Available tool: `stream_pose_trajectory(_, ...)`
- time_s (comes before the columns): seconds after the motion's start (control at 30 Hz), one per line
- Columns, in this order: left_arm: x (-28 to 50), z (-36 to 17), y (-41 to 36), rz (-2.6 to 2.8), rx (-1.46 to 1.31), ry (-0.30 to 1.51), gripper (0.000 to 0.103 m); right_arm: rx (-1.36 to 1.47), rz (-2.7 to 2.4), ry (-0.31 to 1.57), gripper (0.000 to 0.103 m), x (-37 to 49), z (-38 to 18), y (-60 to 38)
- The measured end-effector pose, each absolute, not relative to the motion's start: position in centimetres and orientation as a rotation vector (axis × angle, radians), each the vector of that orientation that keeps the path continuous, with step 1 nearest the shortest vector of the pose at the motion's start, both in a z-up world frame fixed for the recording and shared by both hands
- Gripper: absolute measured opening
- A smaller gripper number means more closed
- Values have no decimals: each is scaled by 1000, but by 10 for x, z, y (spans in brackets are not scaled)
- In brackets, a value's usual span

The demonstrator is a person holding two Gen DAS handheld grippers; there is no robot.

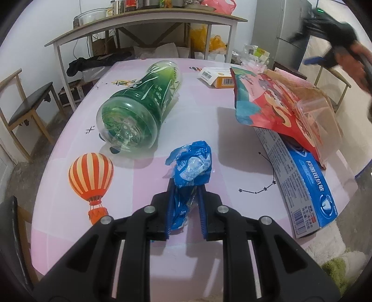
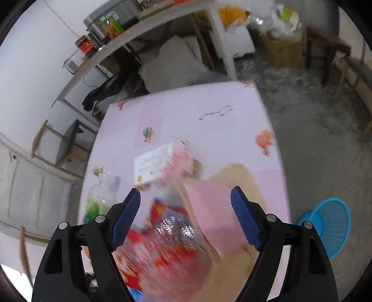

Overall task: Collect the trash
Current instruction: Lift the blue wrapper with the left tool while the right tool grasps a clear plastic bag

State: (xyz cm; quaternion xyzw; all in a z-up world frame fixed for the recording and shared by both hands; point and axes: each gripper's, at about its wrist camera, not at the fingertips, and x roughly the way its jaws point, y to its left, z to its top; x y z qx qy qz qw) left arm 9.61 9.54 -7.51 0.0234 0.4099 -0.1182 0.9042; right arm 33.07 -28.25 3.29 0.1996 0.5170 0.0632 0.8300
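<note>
My left gripper (image 1: 186,185) is shut on a crumpled blue wrapper (image 1: 193,162), held just above the pink table (image 1: 69,130). A green plastic bottle (image 1: 139,106) lies on its side to the left. At the right, a red snack bag (image 1: 267,102) and a clear plastic tray (image 1: 318,125) rest on a blue toothpaste box (image 1: 302,185). My right gripper (image 2: 186,191) is open above that pile, over the red bag (image 2: 167,232) and a pink foam sheet (image 2: 209,209), with nothing pressed between its pads. This view is blurred.
An orange and white carton (image 1: 216,76) lies at the far side of the table. A blue basket (image 2: 330,223) stands on the floor off the table's right edge. Chairs (image 1: 30,104) and a loaded shelf table (image 1: 139,21) surround it. A person's hand (image 1: 358,60) shows top right.
</note>
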Motion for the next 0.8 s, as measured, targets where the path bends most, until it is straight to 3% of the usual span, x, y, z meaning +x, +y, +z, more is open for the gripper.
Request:
stream_pose_trajectory(0.33, 95, -77, 95, -244, 41, 837, 17, 619, 68, 1359, 78, 429, -57, -280)
stream_pose_trajectory(0.6, 95, -77, 100, -260, 22, 836, 17, 642, 70, 1362, 26, 428, -69, -272)
stream_pose_trajectory(0.7, 95, -77, 100, -259, 20, 835, 17, 616, 69, 1325, 17, 427, -59, -272)
stream_pose_trajectory(0.8, 95, -77, 101, -256, 12, 832, 17, 577, 72, 1246, 16, 422, -41, -269)
